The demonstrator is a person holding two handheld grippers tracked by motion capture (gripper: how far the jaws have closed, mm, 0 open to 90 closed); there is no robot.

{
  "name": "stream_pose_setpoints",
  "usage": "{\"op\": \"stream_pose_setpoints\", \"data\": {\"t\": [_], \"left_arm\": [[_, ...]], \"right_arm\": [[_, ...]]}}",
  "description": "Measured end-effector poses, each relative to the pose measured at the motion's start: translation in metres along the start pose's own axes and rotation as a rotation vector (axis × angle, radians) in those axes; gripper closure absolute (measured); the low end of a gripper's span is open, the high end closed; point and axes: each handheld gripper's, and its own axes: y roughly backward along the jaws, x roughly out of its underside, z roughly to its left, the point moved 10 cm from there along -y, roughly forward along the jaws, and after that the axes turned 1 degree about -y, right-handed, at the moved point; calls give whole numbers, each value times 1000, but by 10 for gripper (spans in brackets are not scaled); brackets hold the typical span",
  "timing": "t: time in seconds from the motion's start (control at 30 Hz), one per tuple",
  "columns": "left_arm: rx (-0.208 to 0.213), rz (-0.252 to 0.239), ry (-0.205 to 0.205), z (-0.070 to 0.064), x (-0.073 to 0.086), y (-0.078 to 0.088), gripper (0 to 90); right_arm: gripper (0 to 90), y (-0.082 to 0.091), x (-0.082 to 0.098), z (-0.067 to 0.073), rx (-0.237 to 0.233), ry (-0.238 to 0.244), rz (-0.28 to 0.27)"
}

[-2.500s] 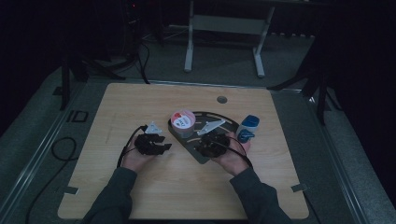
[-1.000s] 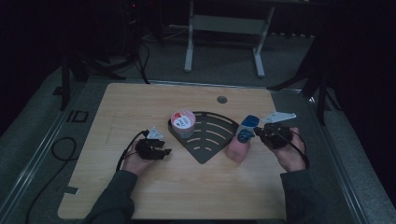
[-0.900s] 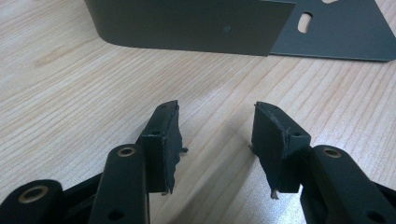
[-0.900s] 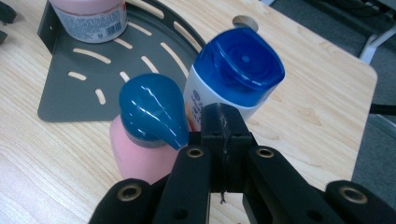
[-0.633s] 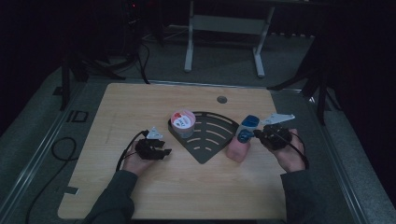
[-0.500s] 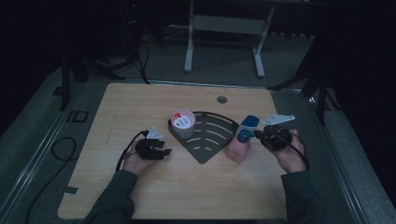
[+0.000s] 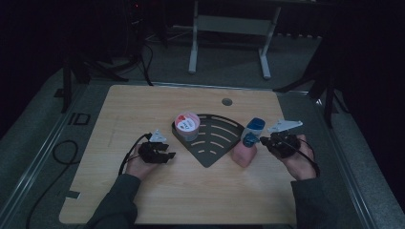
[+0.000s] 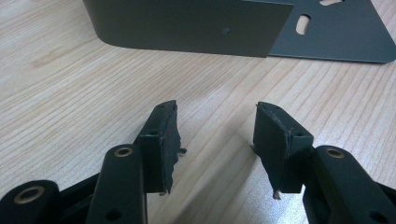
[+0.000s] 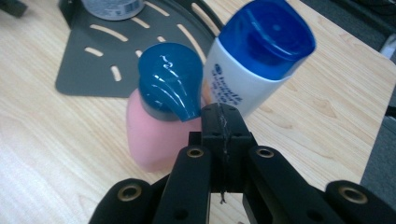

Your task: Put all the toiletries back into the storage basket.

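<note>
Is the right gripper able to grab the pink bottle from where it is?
Probably yes, but not yet. The right gripper sits right beside the pink bottle with nothing between them, but its jaws are shut, so they would have to open first.

Two bottles [image 9: 205, 93] block my right gripper [image 9: 223, 122]; bare table [image 8: 84, 84] lies before my left gripper [image 8: 217, 135], up to the tray wall [image 8: 187, 23].

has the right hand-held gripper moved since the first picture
Yes. The right hand-held gripper was over the dark slotted tray then; now it sits off the tray's right side, jaws shut, beside the pink bottle.
</note>
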Motion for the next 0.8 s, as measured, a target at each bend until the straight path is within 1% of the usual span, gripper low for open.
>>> {"op": "stream_pose_setpoints", "data": {"t": [0.13,0.23,0.33,0.5,0.67,0.8], "left_arm": [[-2,1,-3,0,0,0,498],[-1,-1,-2,0,0,0,499],[-2,1,-4,0,0,0,498],[-3,-1,-4,0,0,0,497],[-3,1,-6,-1,0,0,494],[-4,0,-7,-1,0,0,492]], "right_arm": [[899,3,3,7,-1,16,0],[899,6,3,10,-5,16,-12],[899,10,4,15,-6,11,-9],[899,17,7,24,-11,20,-18],[899,21,11,30,-24,17,-18],[899,23,12,37,-49,19,-25]]}}
